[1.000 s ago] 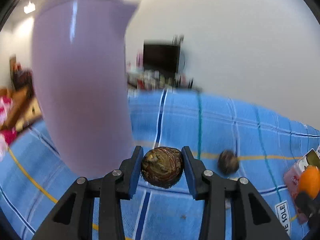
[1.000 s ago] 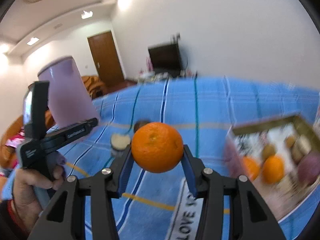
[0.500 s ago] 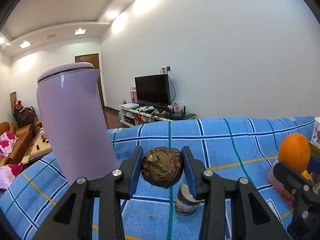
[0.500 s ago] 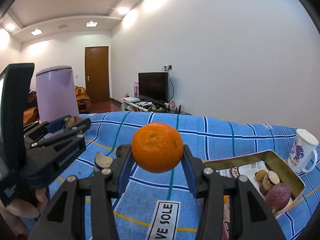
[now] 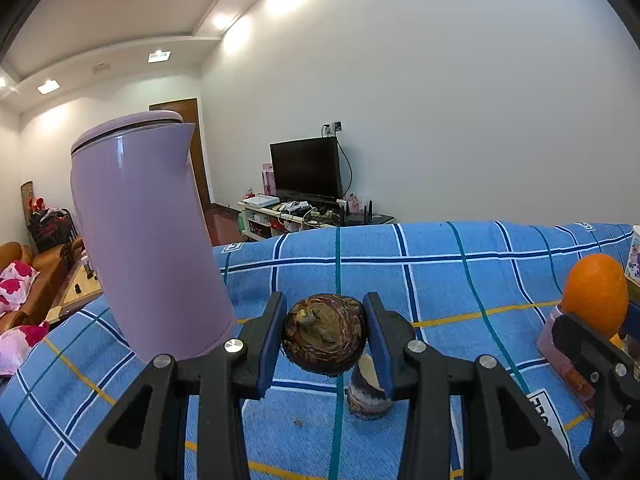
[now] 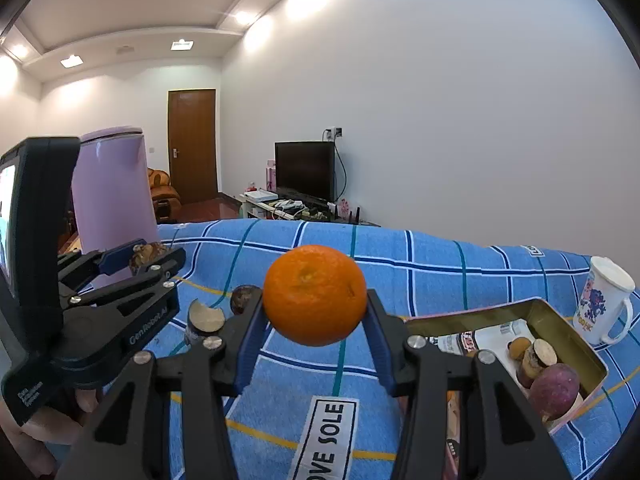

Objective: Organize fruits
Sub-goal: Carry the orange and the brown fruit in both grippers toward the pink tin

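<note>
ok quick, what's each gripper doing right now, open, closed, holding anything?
Left gripper: closed on a brown round fruit, held above the cloth.
Right gripper: closed on an orange, held above the cloth.

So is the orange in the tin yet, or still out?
Out. The orange is clamped in the right gripper, above the blue cloth, left of the tin.
</note>
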The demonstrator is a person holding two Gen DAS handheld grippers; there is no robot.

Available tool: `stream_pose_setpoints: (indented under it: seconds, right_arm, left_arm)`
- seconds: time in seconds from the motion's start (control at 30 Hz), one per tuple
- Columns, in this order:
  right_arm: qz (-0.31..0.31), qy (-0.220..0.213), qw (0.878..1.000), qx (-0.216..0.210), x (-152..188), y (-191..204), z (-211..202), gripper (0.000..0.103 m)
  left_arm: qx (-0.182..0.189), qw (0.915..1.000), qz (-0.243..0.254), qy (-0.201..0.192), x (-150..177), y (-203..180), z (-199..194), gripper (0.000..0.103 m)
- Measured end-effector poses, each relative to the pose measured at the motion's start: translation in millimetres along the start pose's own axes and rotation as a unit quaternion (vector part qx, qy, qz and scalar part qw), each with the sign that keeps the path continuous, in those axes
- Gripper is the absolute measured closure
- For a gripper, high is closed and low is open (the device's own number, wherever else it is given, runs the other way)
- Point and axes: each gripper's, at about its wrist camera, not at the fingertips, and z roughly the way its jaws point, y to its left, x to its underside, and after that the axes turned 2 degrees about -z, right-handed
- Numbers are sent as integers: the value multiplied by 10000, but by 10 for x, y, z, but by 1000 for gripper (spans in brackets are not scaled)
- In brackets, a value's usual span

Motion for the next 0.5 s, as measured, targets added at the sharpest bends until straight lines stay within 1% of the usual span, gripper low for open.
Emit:
stream_pose_setpoints:
  seconds: [0.2, 0.5]
  right_arm:
    - [-67, 16, 10000, -25, 7, 11, -18, 53]
    - [-70, 34, 10000, 4, 66, -54, -112, 53]
  left_arm:
    - [-31, 10000, 28, -21, 19, -44, -88, 61]
    - [-45, 9999, -98, -15, 64, -50, -210, 61]
